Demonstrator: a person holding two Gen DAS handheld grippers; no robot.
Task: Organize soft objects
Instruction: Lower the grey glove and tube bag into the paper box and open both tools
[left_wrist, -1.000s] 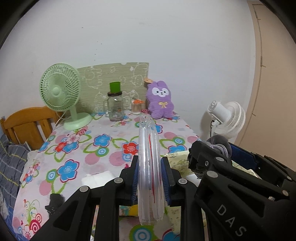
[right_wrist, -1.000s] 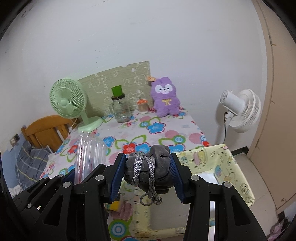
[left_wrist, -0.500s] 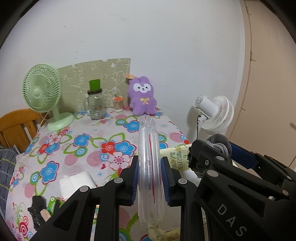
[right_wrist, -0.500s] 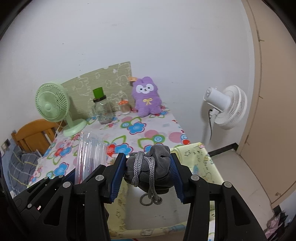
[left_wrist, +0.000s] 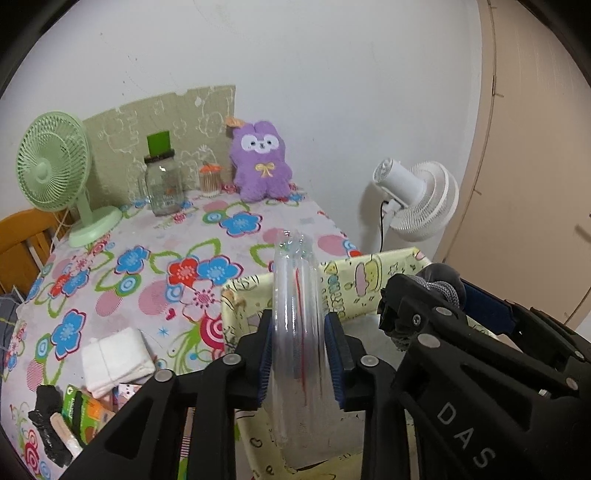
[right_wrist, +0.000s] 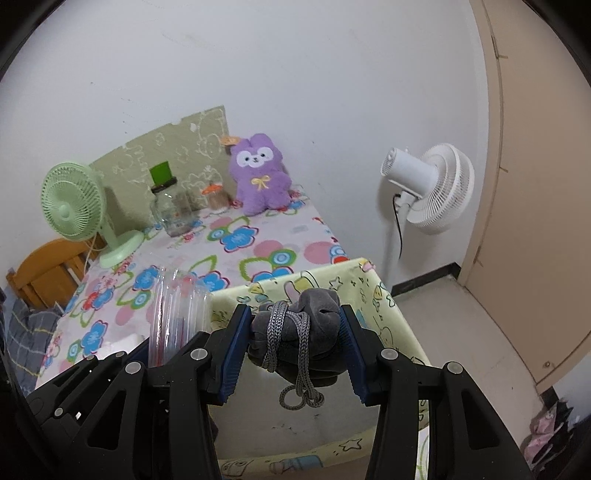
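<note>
I hold 2 items over the yellow fabric bin (right_wrist: 369, 295): my right gripper (right_wrist: 295, 347) pinches a grey drawstring pouch (right_wrist: 299, 339); my left gripper's (left_wrist: 299, 354) jaws, just easing apart, bracket a clear plastic pack (left_wrist: 295, 332). I should lower both inside before releasing.

Green fan (left_wrist: 51, 173), glass jar (left_wrist: 162, 188) on floral tablecloth (left_wrist: 155, 258); white fan (right_wrist: 432, 188), possibly floor-standing, beside.
</note>
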